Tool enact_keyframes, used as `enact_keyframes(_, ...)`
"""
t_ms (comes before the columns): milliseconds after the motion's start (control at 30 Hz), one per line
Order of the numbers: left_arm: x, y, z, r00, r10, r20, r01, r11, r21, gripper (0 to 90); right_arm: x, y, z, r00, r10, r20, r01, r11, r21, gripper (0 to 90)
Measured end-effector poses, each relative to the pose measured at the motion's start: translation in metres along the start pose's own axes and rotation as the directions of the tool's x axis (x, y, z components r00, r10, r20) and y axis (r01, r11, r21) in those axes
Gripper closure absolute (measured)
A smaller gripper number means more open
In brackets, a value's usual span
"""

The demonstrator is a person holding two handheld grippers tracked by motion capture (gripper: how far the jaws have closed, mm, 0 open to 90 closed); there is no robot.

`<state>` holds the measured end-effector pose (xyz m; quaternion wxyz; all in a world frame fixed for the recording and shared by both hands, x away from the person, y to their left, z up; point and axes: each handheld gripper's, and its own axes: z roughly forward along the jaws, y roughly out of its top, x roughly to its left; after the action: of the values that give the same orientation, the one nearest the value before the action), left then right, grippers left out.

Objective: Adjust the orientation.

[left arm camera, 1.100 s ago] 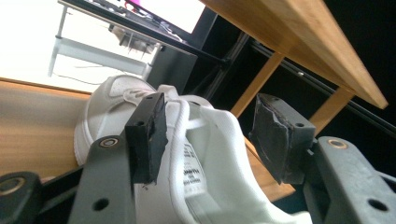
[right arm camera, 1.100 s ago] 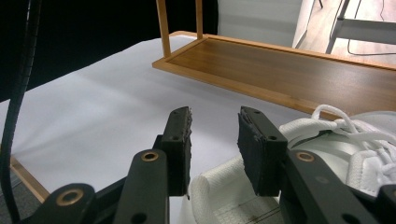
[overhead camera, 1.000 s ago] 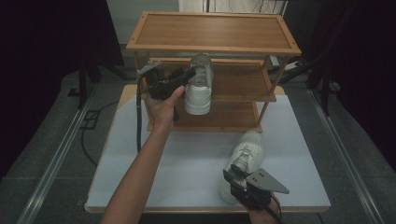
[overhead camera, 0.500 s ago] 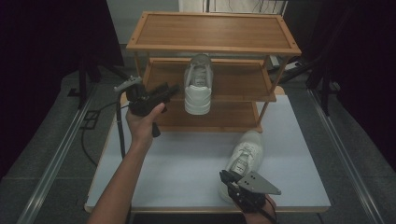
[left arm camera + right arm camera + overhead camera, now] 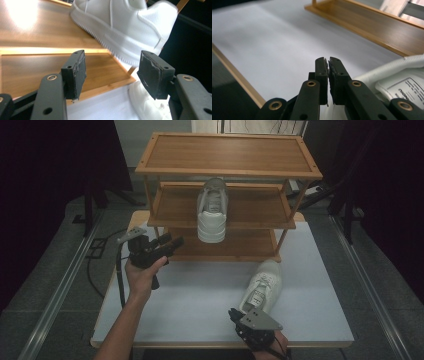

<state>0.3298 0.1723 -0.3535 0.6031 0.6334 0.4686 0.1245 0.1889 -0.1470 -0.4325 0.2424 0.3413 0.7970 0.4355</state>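
High view shows my left gripper (image 5: 172,243) spread and empty, its jaws having just opened further, beside the rack (image 5: 165,205) whose middle shelf carries one white shoe (image 5: 212,210), while my right gripper (image 5: 234,316), jaws pressed together on nothing, sits by the second shoe (image 5: 262,285) on the bench (image 5: 200,305).

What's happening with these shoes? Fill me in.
A person is putting white sneakers on a wooden rack. One sneaker sits on the middle shelf; the left tongs, open with nothing between them, hang beside the rack. The second sneaker lies on the white table. The right tongs are shut beside its opening, gripping nothing.
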Motion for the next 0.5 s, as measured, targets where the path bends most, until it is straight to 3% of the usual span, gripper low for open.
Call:
enact_keyframes(133,0.001,-0.017,-0.003,1.0,0.005,0.0,-0.005,0.9995,0.031,38.6,0.006,-0.005,0.009,0.9978,-0.042,0.051,0.038,0.997,0.064,87.3)
enact_keyframes(267,0.005,-0.036,-0.001,1.0,-0.006,0.006,0.005,0.9967,0.081,37.4,0.01,-0.01,0.01,0.9925,-0.088,0.086,0.081,0.994,0.08,89.6)
enact_keyframes(433,0.012,-0.058,-0.003,0.9996,-0.028,-0.004,0.028,0.9919,0.124,37.2,0.008,-0.016,-0.001,0.9935,-0.07,0.09,0.063,0.995,0.08,89.7)
enact_keyframes(500,0.015,-0.065,-0.005,0.9998,-0.018,-0.012,0.02,0.989,0.146,36.8,0.006,-0.021,-0.01,0.994,-0.06,0.092,0.052,0.995,0.081,89.6)
